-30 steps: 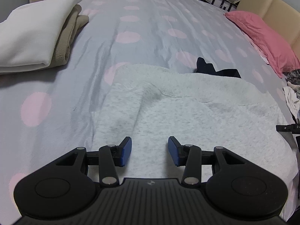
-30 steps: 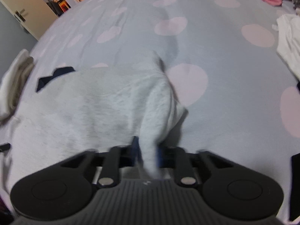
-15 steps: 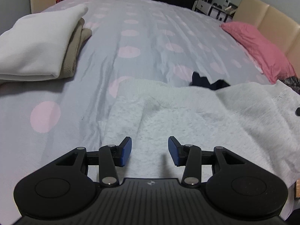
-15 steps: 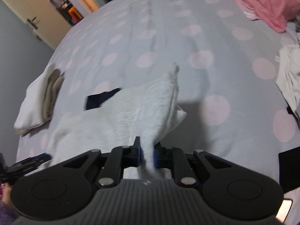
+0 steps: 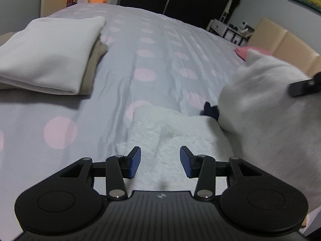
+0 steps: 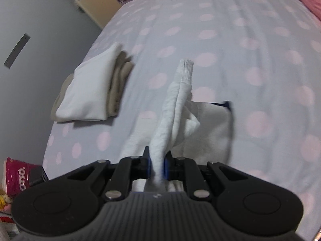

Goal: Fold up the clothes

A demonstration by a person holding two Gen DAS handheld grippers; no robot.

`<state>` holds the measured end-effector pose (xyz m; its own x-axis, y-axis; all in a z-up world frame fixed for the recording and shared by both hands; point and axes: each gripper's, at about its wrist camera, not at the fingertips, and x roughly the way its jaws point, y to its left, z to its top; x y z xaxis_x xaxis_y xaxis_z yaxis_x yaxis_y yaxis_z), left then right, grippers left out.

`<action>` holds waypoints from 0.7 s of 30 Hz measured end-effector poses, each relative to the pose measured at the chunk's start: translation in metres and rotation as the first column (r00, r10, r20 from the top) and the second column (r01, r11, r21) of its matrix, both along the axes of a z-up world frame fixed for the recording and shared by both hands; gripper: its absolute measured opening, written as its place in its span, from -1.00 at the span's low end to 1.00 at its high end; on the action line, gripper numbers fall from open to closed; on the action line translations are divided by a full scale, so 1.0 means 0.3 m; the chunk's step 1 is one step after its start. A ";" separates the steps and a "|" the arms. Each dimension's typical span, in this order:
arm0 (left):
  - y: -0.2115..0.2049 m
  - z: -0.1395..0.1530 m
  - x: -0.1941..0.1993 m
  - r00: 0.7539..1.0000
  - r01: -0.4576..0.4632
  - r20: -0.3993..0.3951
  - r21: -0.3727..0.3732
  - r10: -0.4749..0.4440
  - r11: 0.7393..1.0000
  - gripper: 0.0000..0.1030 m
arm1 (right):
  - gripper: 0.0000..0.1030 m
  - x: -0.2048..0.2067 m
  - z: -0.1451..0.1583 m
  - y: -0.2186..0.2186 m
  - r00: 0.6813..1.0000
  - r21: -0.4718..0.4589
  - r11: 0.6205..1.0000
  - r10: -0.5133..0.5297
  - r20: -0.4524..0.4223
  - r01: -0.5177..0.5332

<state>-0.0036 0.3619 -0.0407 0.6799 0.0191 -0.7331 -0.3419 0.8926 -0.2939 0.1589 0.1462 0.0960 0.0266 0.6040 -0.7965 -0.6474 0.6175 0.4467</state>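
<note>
A light grey sweater (image 5: 180, 128) lies on the polka-dot bed. My left gripper (image 5: 160, 164) is open and empty, hovering just above the sweater's near edge. My right gripper (image 6: 156, 165) is shut on the sweater's sleeve (image 6: 176, 104) and holds it lifted high, with the ribbed cuff (image 6: 185, 66) pointing away from me. In the left wrist view the lifted part of the sweater (image 5: 266, 104) hangs blurred at the right, with part of the right gripper (image 5: 305, 84) showing against it.
A stack of folded clothes (image 5: 48, 56), white on beige, sits at the left of the bed and also shows in the right wrist view (image 6: 94, 88). A dark garment (image 5: 210, 110) peeks out behind the sweater. A pink pillow (image 5: 242, 52) and beige headboard (image 5: 284, 42) are at the right.
My right gripper has lifted the sleeve up and swung it over toward the left side. The left gripper has stayed open above the sweater and tilted up slightly.
</note>
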 end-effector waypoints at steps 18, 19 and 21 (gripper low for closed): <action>0.147 -0.016 -0.080 0.995 -0.099 -0.026 -0.036 0.098 0.994 -0.21 | -0.51 -0.214 -0.374 0.467 1.000 -0.158 0.987 0.018 -0.001 -0.018; 0.148 -0.015 -0.081 0.995 -0.100 -0.027 -0.036 0.099 0.994 -0.21 | -0.36 -0.213 -0.371 0.467 1.000 -0.145 0.989 0.019 -0.005 -0.019; 0.149 -0.012 -0.085 0.995 -0.102 -0.025 -0.037 0.101 0.994 -0.21 | -0.22 -0.213 -0.347 0.461 0.999 -0.109 0.994 0.031 0.008 -0.030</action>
<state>-0.0292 0.4067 -0.0443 0.6587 0.0589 -0.7501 -0.4372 0.8414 -0.3178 0.0950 0.2845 -0.0080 0.0172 0.5143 -0.8574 -0.6704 0.6422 0.3717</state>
